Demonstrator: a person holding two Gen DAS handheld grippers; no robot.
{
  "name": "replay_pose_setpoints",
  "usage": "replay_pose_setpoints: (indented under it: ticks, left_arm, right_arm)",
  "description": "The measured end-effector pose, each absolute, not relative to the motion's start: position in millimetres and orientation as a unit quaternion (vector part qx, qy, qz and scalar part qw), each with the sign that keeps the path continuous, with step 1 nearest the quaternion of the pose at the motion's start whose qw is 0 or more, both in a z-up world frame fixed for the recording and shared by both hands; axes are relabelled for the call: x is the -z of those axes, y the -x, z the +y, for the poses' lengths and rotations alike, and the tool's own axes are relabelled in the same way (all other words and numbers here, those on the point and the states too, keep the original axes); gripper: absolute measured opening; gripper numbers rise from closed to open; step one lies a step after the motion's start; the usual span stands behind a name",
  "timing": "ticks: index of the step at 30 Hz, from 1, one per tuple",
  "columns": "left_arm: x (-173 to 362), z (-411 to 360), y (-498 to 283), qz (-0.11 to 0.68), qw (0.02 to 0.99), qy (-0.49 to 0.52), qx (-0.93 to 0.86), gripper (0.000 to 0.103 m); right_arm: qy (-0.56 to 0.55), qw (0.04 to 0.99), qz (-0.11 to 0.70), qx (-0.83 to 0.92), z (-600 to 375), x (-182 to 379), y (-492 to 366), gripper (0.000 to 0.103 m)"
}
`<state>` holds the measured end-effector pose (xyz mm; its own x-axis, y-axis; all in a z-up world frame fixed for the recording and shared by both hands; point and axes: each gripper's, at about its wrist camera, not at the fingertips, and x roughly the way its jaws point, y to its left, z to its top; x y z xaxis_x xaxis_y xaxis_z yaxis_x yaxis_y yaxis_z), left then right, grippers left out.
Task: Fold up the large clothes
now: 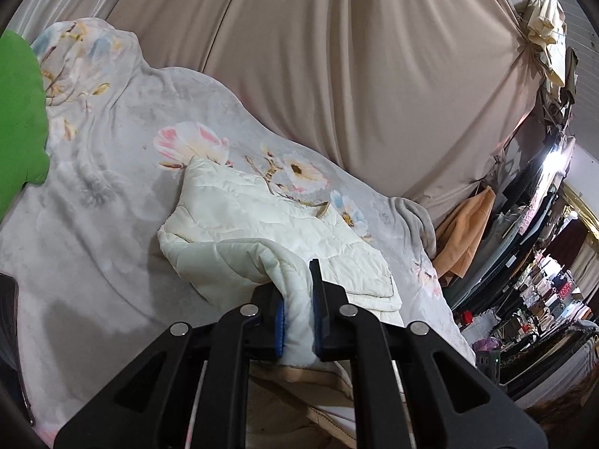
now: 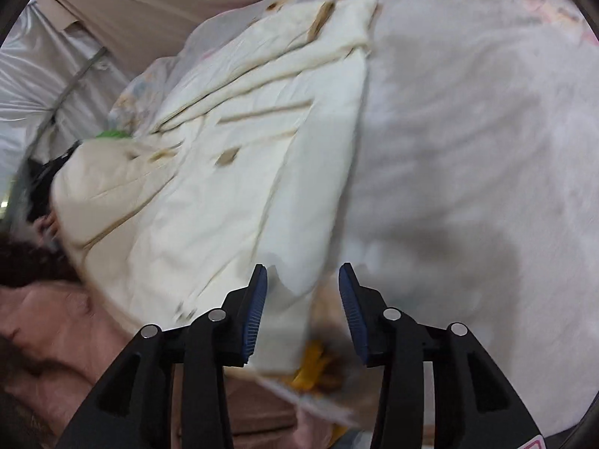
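Note:
A cream quilted garment lies partly folded on a grey floral blanket. My left gripper is shut on a thick fold of the garment's near edge, which is lifted off the blanket. In the right wrist view the same garment spreads across the blanket, blurred. My right gripper is open just above the garment's near corner. The cloth sits under the gap, closer to the left pad, and neither pad presses on it.
A beige curtain hangs behind the bed. A green cloth lies at the far left and an orange cloth hangs past the bed's right end, with crowded racks beyond. A person's pink sleeve is at the lower left.

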<state>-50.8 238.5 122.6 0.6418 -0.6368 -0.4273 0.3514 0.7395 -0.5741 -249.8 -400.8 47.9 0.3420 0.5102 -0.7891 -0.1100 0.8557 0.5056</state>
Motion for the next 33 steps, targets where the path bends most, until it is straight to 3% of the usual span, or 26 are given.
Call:
replay_pose_setpoints:
  ticks: [5,8,10,15,19,26,33]
  left_arm:
    - [-124,236,57,0.313,0.877,0.226,0.286,0.010]
    - [-124,238,60,0.311,0.876,0.230,0.287,0.010]
    - [-124,241,59,0.312,0.874,0.234,0.289,0.010]
    - [-135,243,44,0.297,0.880,0.242,0.282,0.010]
    - [-152,238,1,0.268,0.898,0.232,0.261,0.010]
    - [-127,196,-140,0.324,0.908,0.187,0.191,0.010]
    - [-14,164,-259,0.450,0.868,0.176,0.113,0.014]
  right_arm:
    - [-0.193,0.779,0.537,-0.259,-383,-39,271,0.045]
    - [-0.187,0.795,0.511,-0.266,-369,-39,272,0.025]
    - [-0.229,0.813,0.453,-0.284,-372,-58,266,0.012]
    - [-0.230,0.890,0.294,-0.262,-383,-141,250,0.011]
    - [-0.271,0.904,0.218,-0.246,-400,-181,198,0.011]
    - [-0.339,0.886,0.248,-0.196,-411,-154,35,0.011]
    - [-0.300,0.889,0.335,-0.083,-395,-83,-76,0.020]
